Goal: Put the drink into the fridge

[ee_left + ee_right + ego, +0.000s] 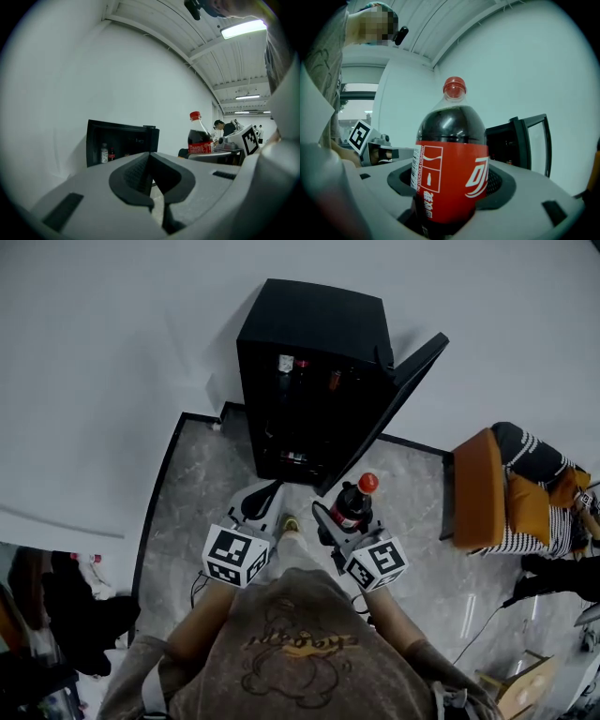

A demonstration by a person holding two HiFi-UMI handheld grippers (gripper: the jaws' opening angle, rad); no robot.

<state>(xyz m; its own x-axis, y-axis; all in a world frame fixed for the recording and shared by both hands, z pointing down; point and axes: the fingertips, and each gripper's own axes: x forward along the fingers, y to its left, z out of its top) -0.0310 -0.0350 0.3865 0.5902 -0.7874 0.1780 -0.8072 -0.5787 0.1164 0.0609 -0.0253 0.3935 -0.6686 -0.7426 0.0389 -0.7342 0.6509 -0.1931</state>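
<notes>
A cola bottle point(450, 159) with a red cap and red label stands between the jaws of my right gripper point(452, 187), which is shut on it. In the head view the cola bottle point(352, 504) is held a short way in front of the black mini fridge point(309, 343), whose door point(394, 399) hangs open to the right. Several bottles stand on the fridge's shelves. My left gripper point(260, 505) is beside the right one, shut with nothing in it; its jaws meet in the left gripper view, where the left gripper point(152, 187) points toward the fridge point(119, 145) and the cola bottle point(199, 136) shows at the right.
The fridge stands against a white wall point(112, 352) on a grey marble-like floor point(206, 484). An orange chair point(487, 488) with striped cloth sits at the right. Dark clutter point(66, 615) lies at the lower left. A cable point(487, 624) runs on the floor at the right.
</notes>
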